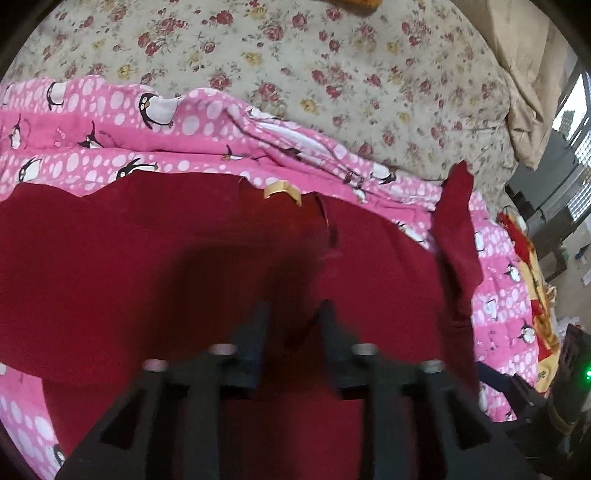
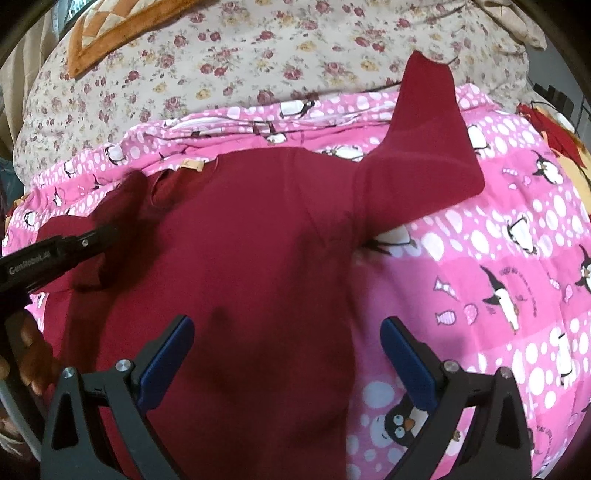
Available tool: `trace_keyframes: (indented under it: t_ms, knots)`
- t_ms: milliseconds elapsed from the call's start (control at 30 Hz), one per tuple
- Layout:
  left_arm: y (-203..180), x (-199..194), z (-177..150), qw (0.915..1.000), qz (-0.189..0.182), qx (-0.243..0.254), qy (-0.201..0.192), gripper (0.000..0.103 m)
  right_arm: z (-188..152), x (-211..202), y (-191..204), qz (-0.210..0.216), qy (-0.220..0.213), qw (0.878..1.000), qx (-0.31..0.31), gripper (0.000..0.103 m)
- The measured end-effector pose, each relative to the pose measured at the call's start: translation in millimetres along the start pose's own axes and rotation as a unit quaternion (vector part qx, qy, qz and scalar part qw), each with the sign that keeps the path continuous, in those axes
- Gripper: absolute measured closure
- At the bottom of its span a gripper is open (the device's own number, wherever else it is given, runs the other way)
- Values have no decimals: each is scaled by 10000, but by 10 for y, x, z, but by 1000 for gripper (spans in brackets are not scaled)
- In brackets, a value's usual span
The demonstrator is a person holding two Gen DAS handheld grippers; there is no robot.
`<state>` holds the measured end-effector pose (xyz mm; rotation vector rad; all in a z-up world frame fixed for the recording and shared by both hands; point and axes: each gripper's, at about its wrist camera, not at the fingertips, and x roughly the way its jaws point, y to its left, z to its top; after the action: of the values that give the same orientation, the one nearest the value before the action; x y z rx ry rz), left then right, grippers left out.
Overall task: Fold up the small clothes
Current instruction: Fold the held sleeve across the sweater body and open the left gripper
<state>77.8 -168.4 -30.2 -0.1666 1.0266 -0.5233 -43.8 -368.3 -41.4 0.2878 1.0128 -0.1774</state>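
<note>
Soft maroon shirt (image 2: 240, 236) on penguin-print quilt (image 2: 498, 258); left gripper (image 1: 293, 310) narrowly apart, right gripper (image 2: 286, 328) wide, both empty

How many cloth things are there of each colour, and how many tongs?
Red shirt: 1
Pink penguin blanket: 1
Flowery sheet: 1
Orange cushion: 1
Tongs: 2, left tongs and right tongs
Total: 6

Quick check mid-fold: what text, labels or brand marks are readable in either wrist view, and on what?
"GenRobot.AI": white lettering on the left gripper, seen in the right wrist view.
Dark script beside a penguin on the pink blanket: too blurred to read.
Tan neck tag on the red shirt: no legible text.
</note>
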Motion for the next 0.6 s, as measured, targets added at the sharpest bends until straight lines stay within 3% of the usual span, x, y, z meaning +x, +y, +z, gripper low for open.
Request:
trace_keyframes:
  t_ms: [200, 367, 467, 600]
  knots:
    - [-7, -204, -11, 9996, 135, 128, -195, 72, -14, -19, 44, 0, -13, 10000, -80, 1]
    - [80, -484, -52, 9966, 762, 200, -245, 71, -34, -37, 87, 123, -22, 9999, -105, 1]
    - [313, -766, -97, 9934, 1094, -146, -310, 71, -13, -51, 117, 328, -55, 9994, -105, 1]
    - [705, -1073, -234, 9823, 1710, -604, -475, 71, 152, -27, 184, 908, -110, 9958, 34, 1]
